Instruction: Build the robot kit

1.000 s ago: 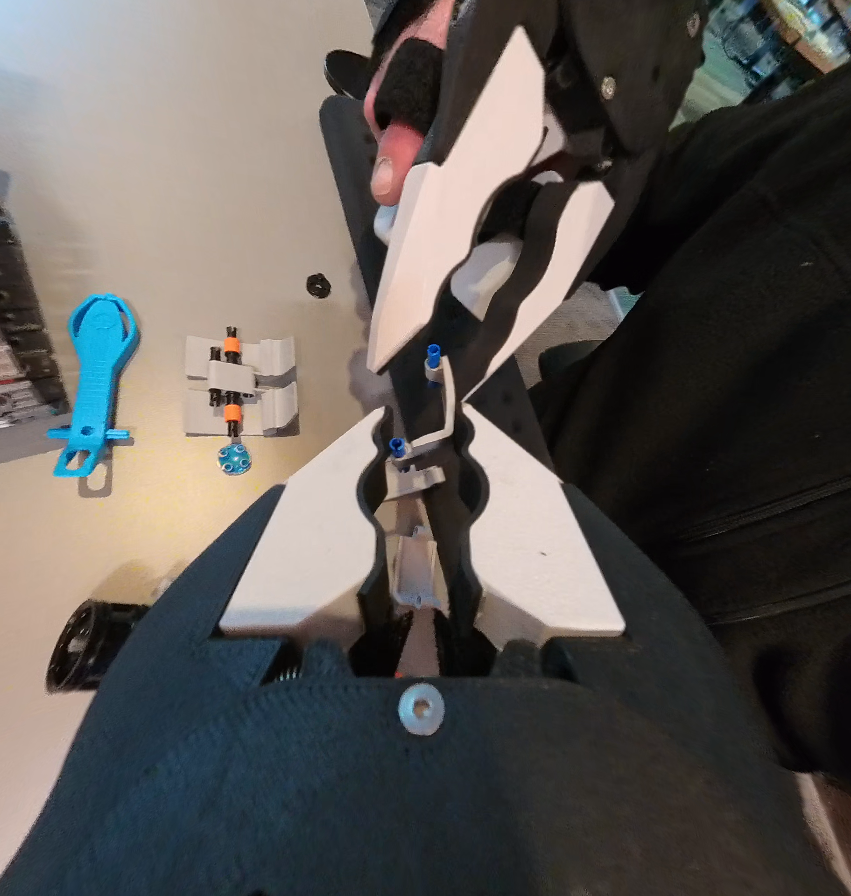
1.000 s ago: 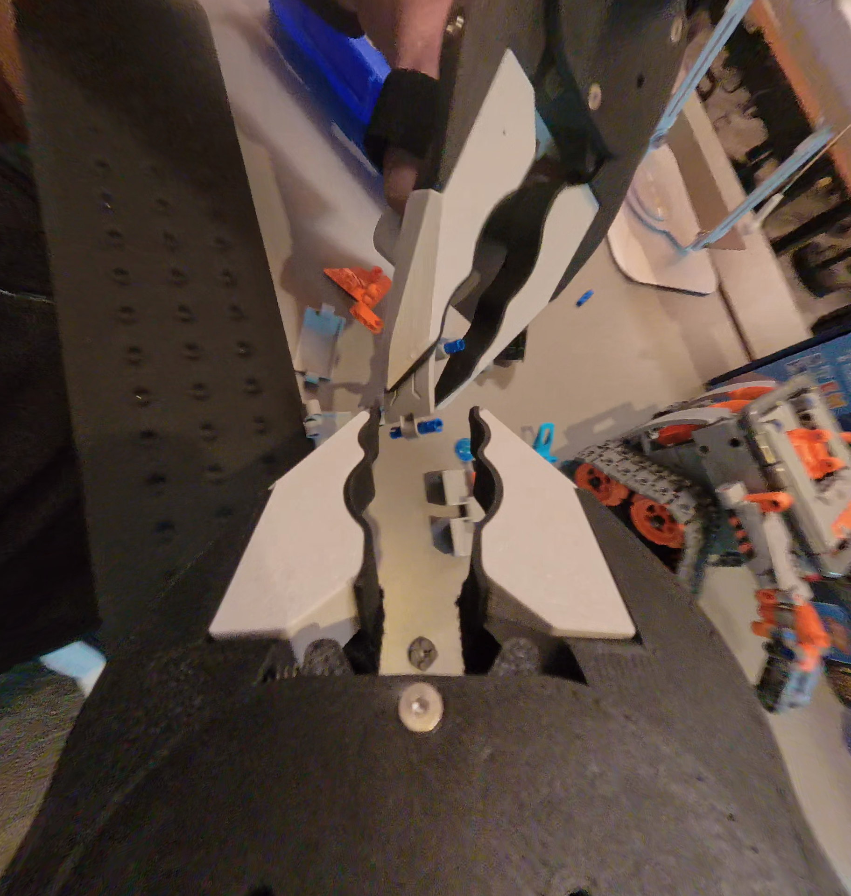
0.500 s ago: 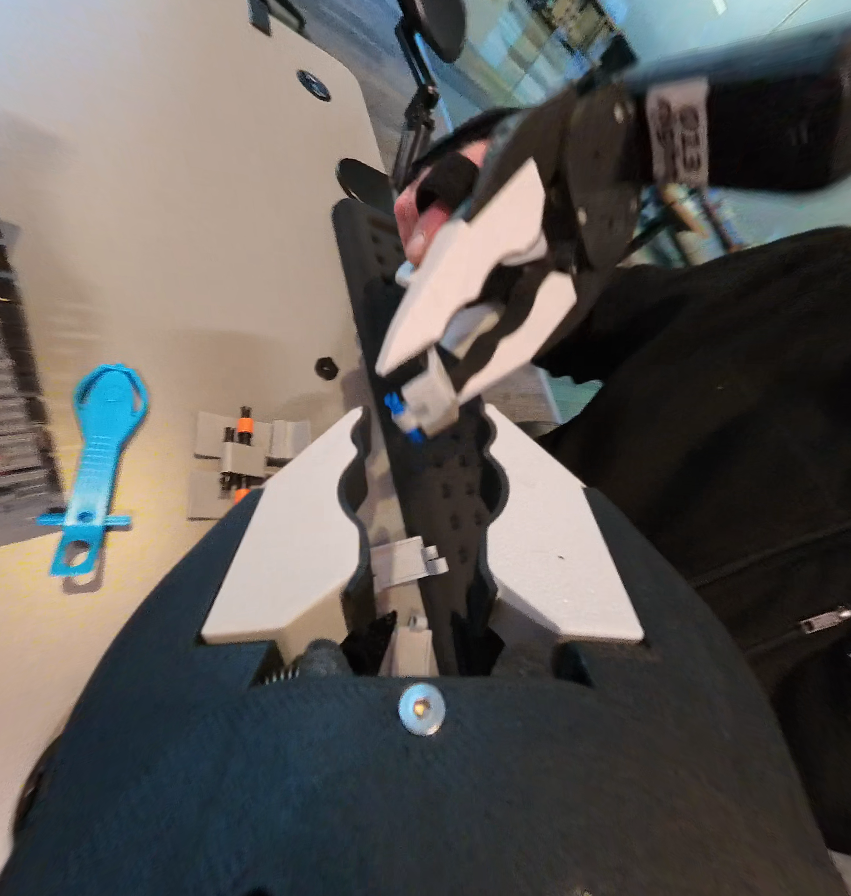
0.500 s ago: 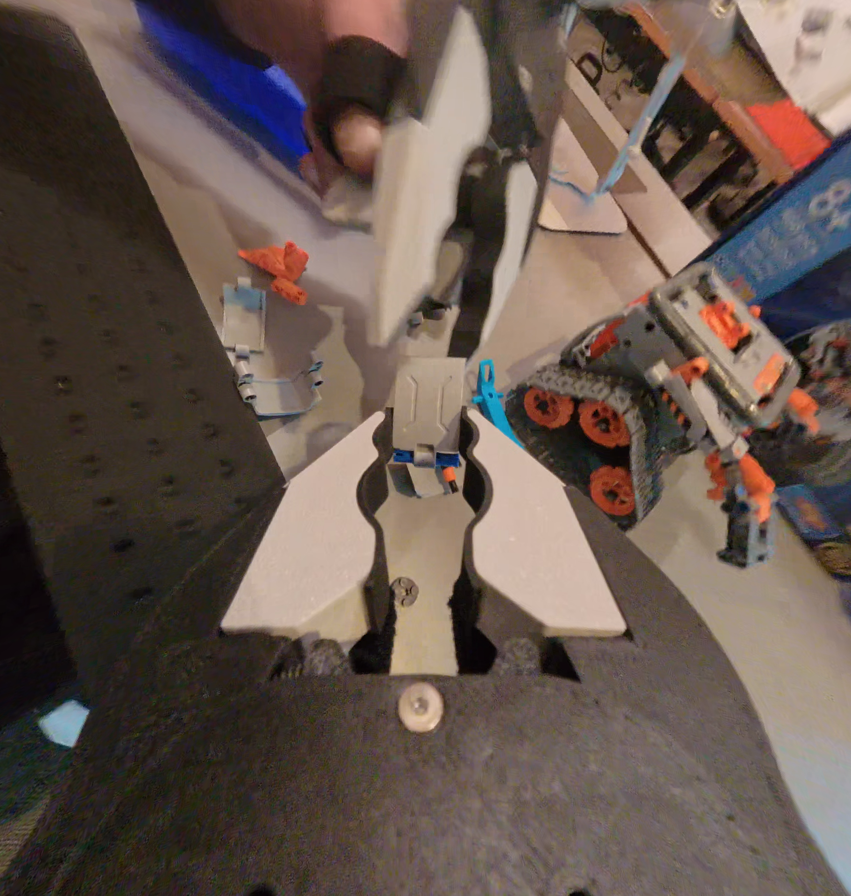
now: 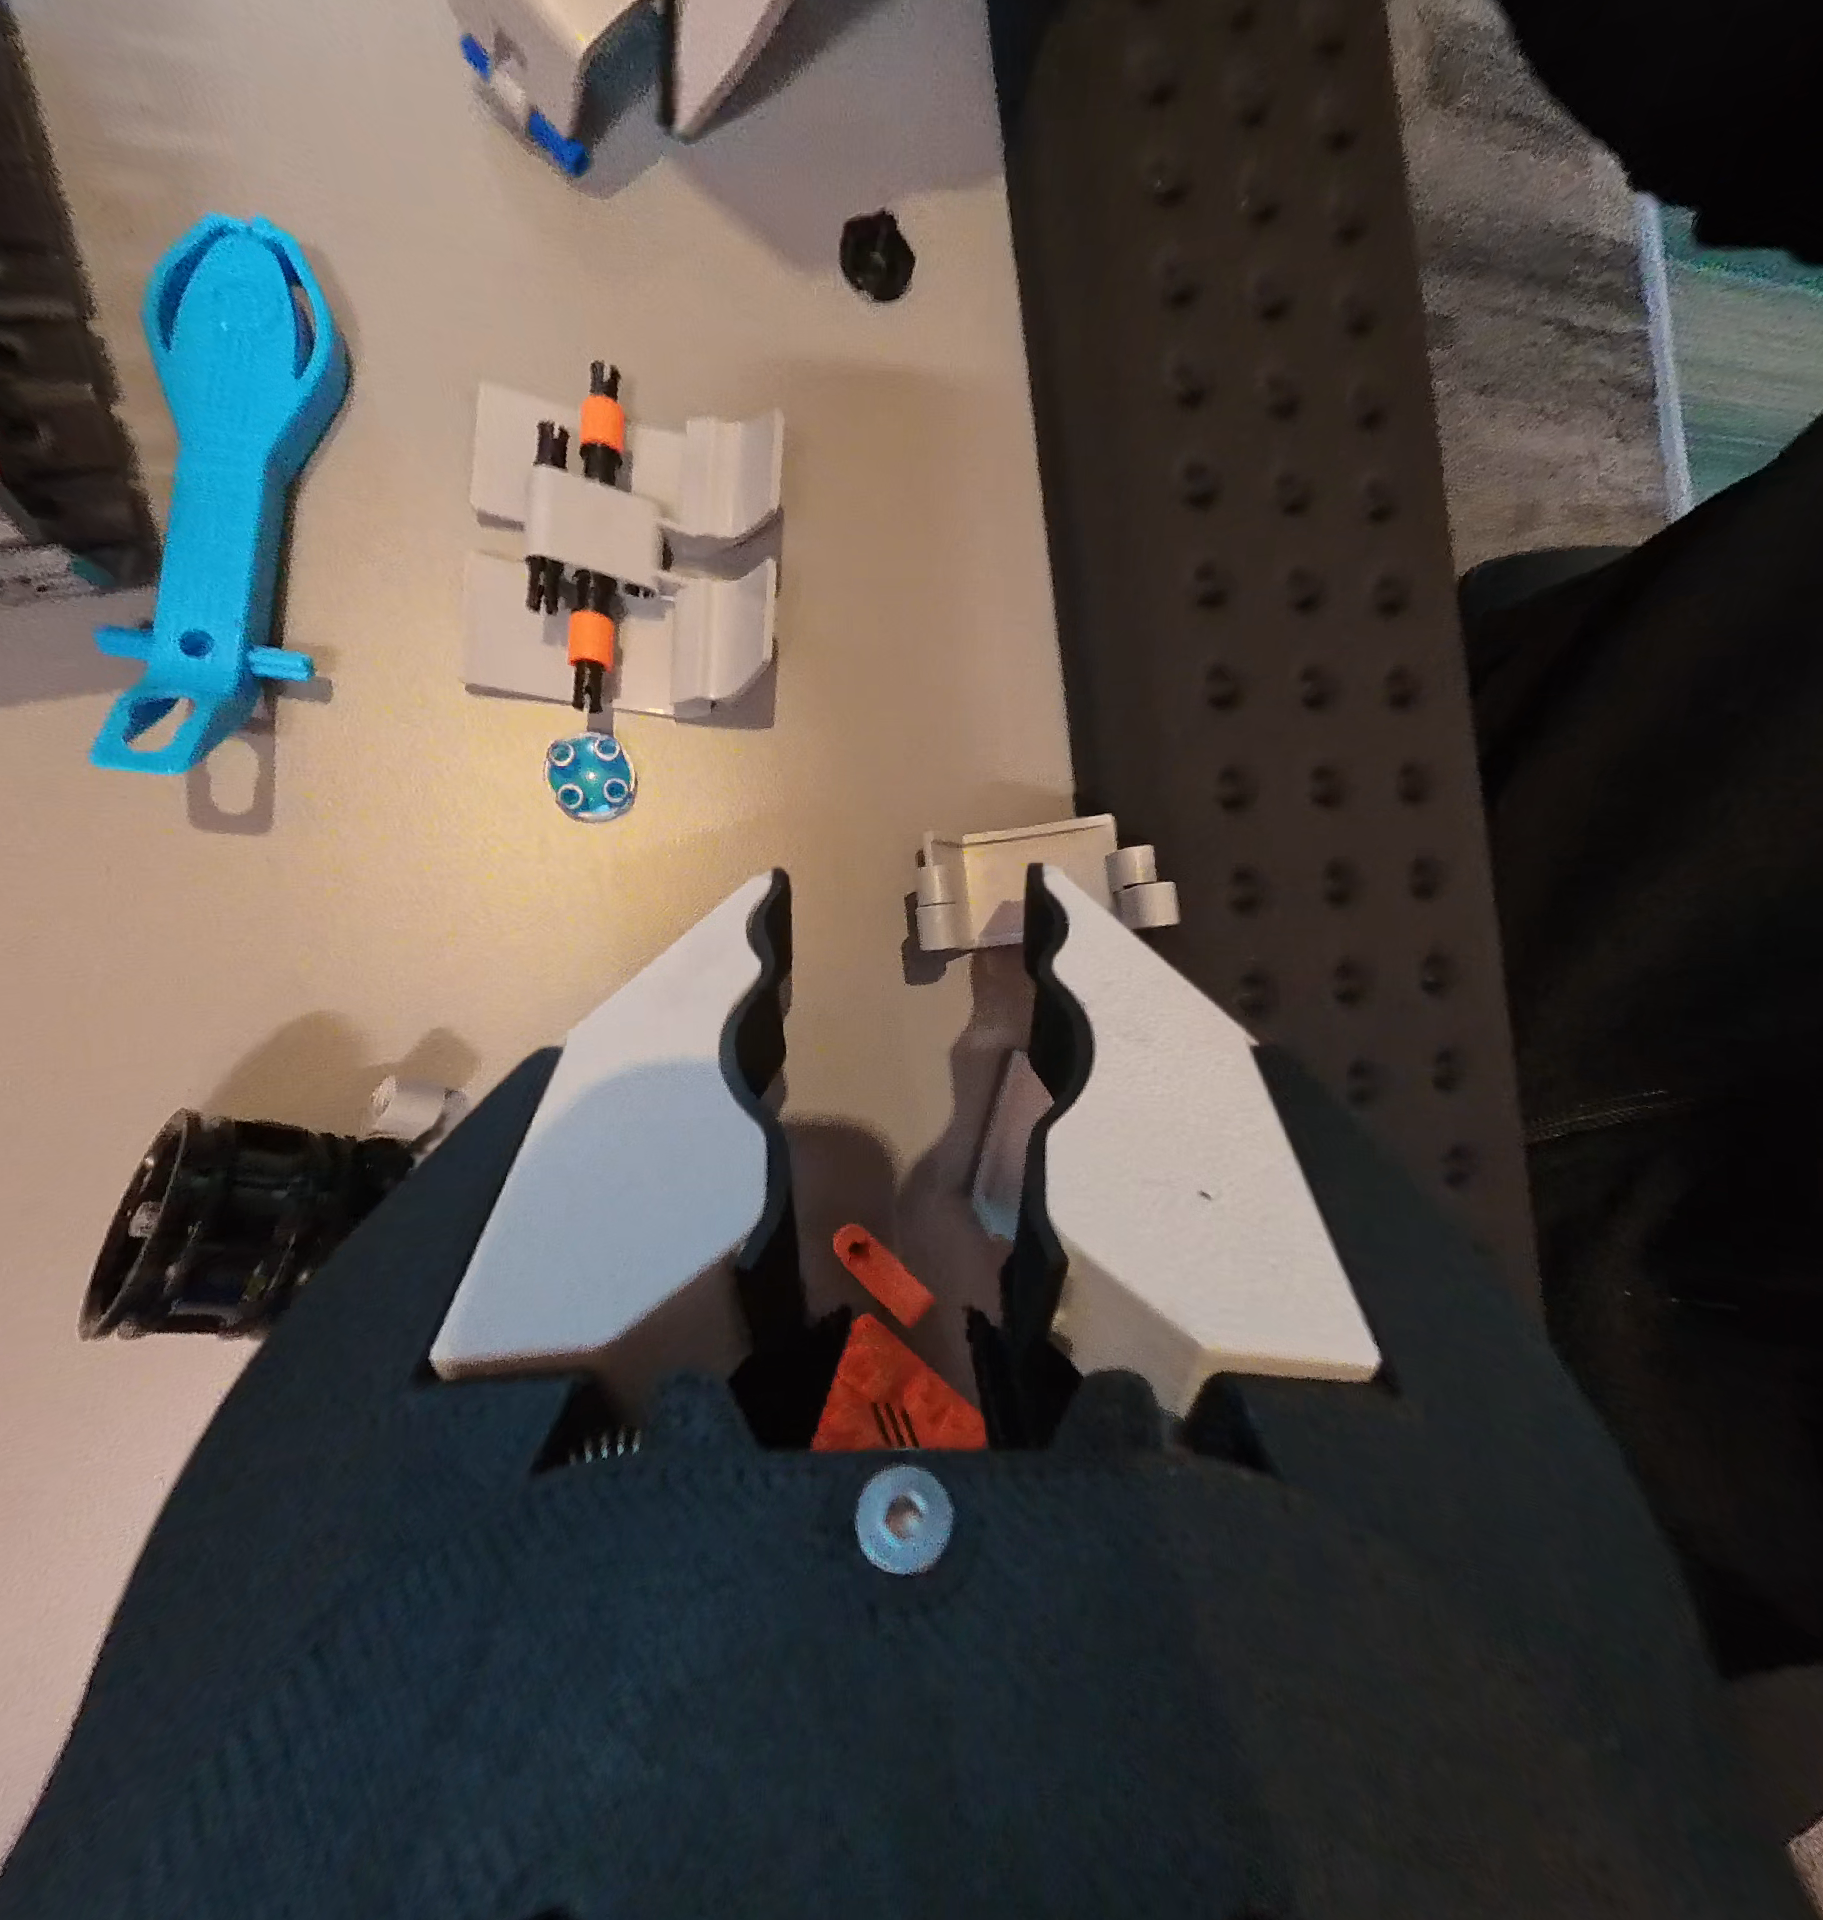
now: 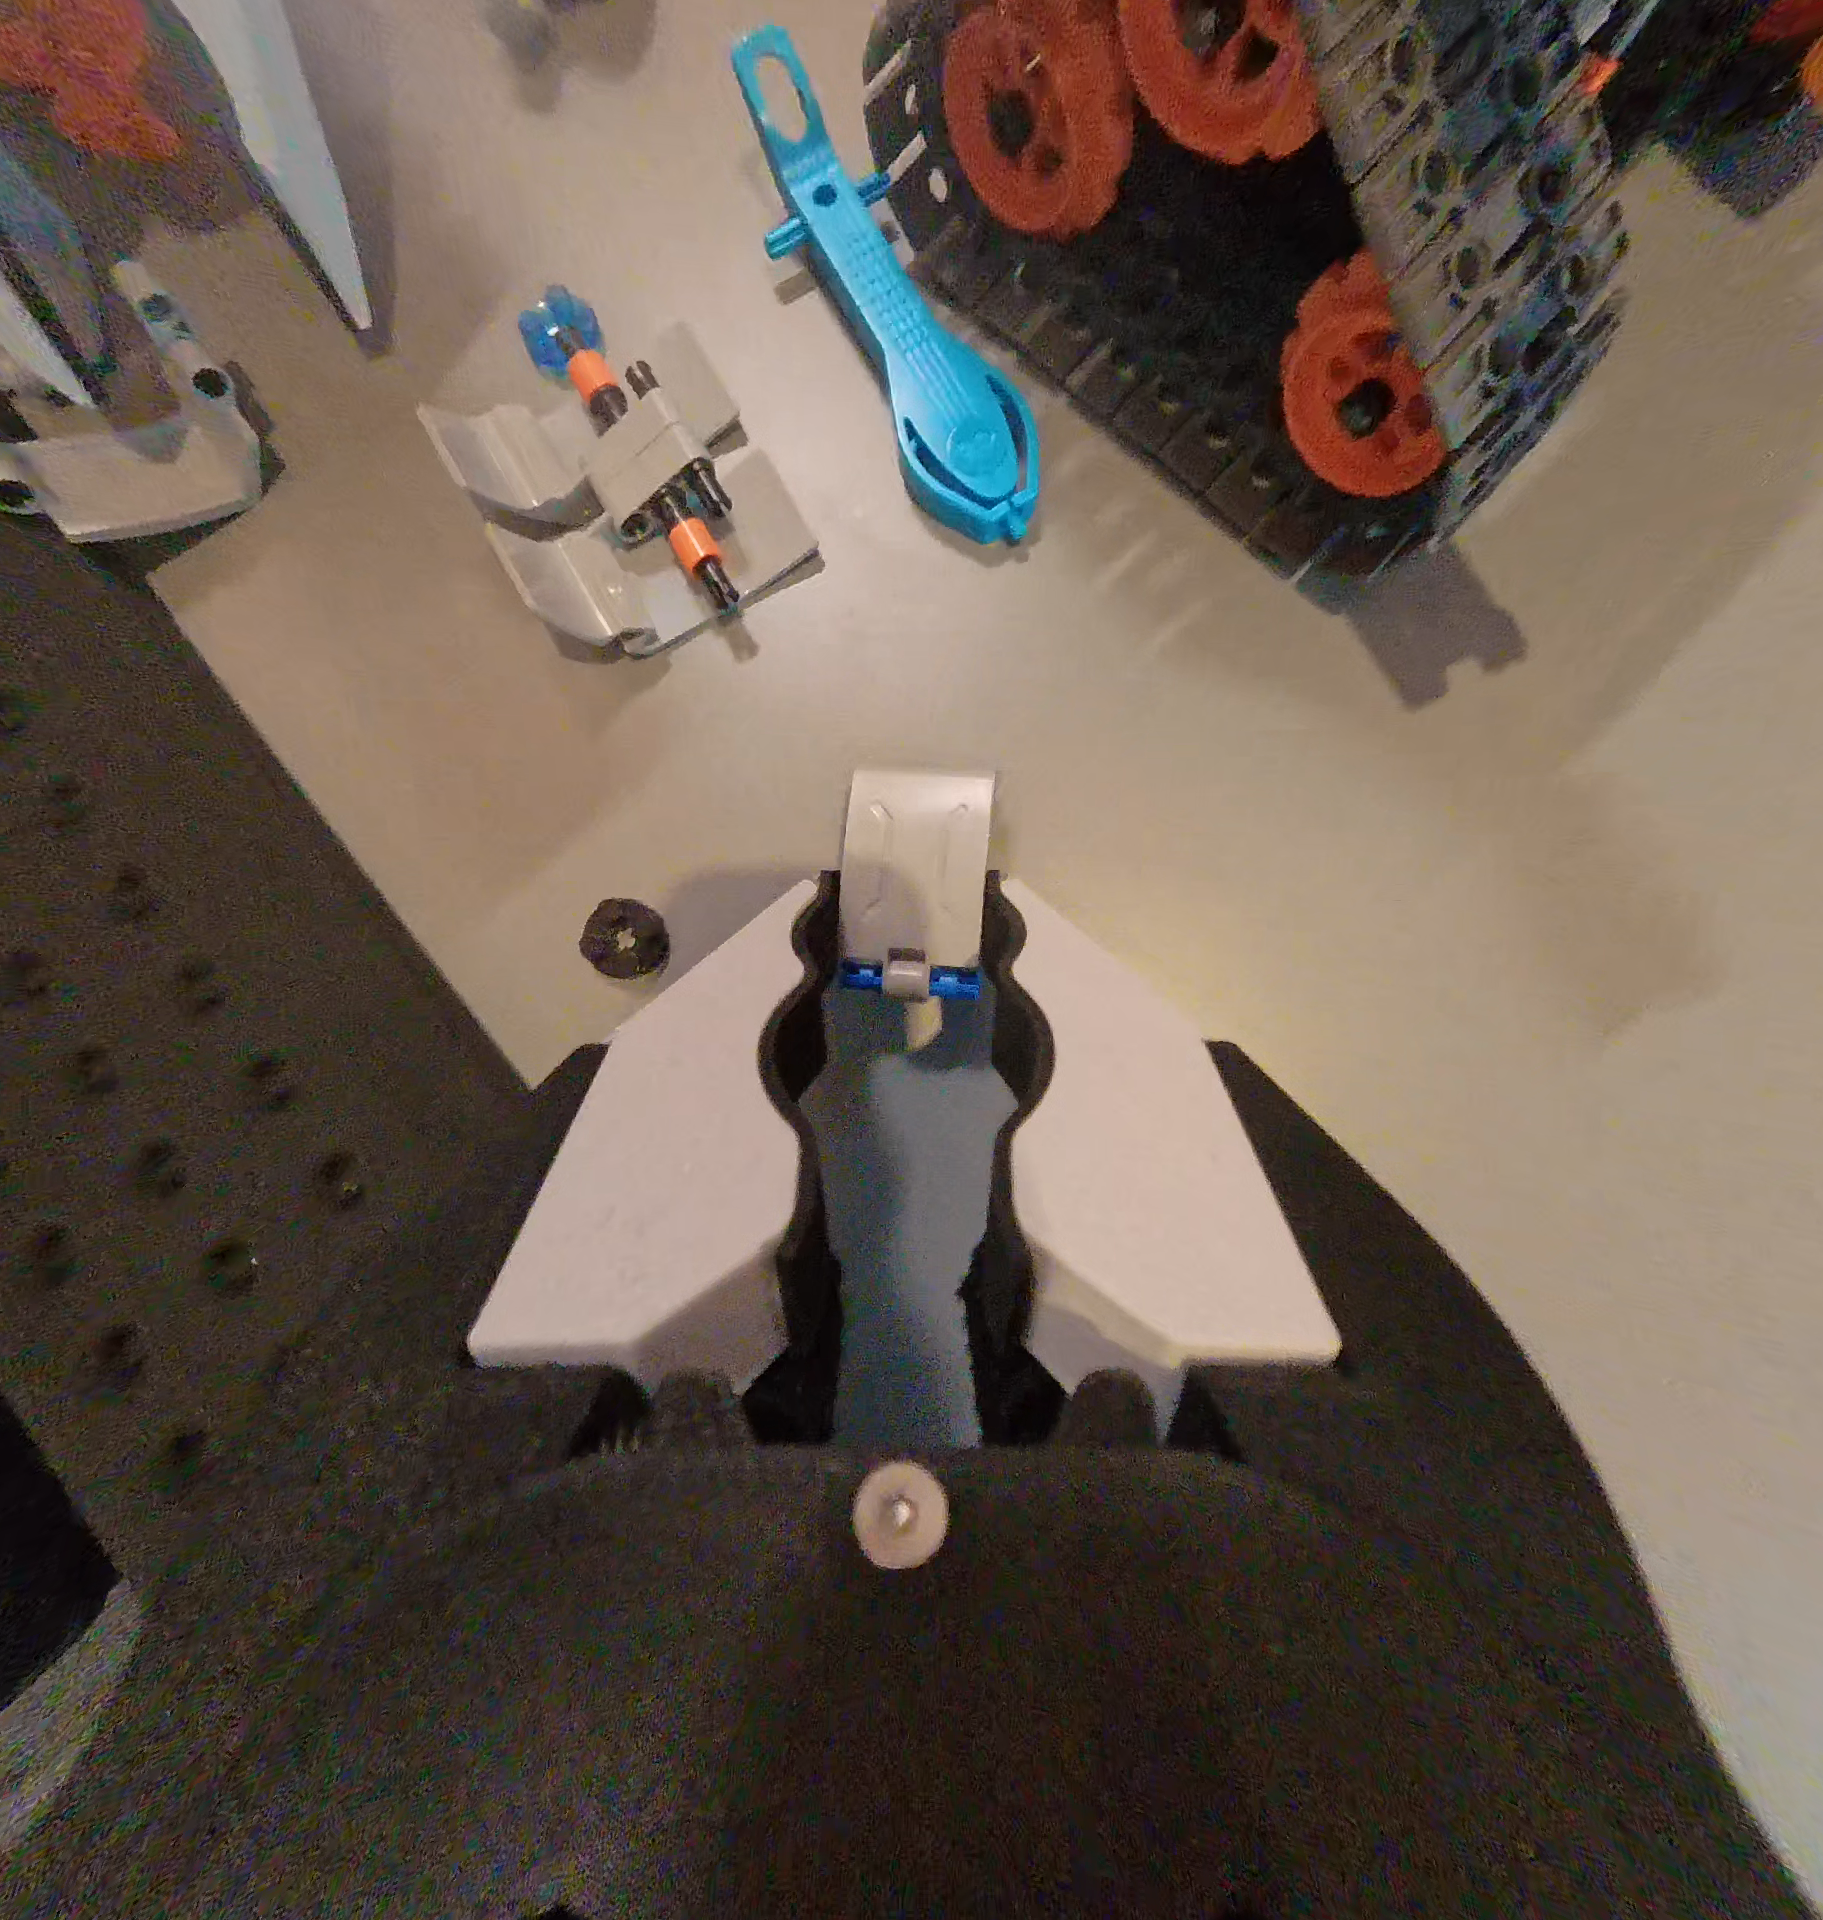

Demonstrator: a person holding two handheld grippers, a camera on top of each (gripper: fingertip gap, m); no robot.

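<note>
Panels of grey plastic are what both grippers deal with, and they look light, stiff and smooth, so a pinch across the flat sides near a hinged end seems the surest hold, well clear of the small pins. The right gripper (image 6: 907,904) is clenched on one such grey panel (image 6: 919,847): its curved end sticks out past the fingertips, while a blue pin (image 6: 909,979) through its lower end spans the gap between the jaws. The left gripper (image 5: 907,894) stands released with nothing between its jaws; a second grey panel (image 5: 1042,878) lies on the table (image 5: 419,935) just beyond and partly behind its right finger, touching or nearly touching the edge of a black perforated strip (image 5: 1250,520). Orange pieces (image 5: 886,1351) lie below the jaw roots. Farther off on the table sit a grey assembly (image 5: 616,551) with orange bushes, a blue tool (image 5: 221,468), a black bush (image 5: 874,255) and a black wheel (image 5: 211,1226). A tracked model (image 6: 1302,260) with orange wheels stands beyond the right gripper.
</note>
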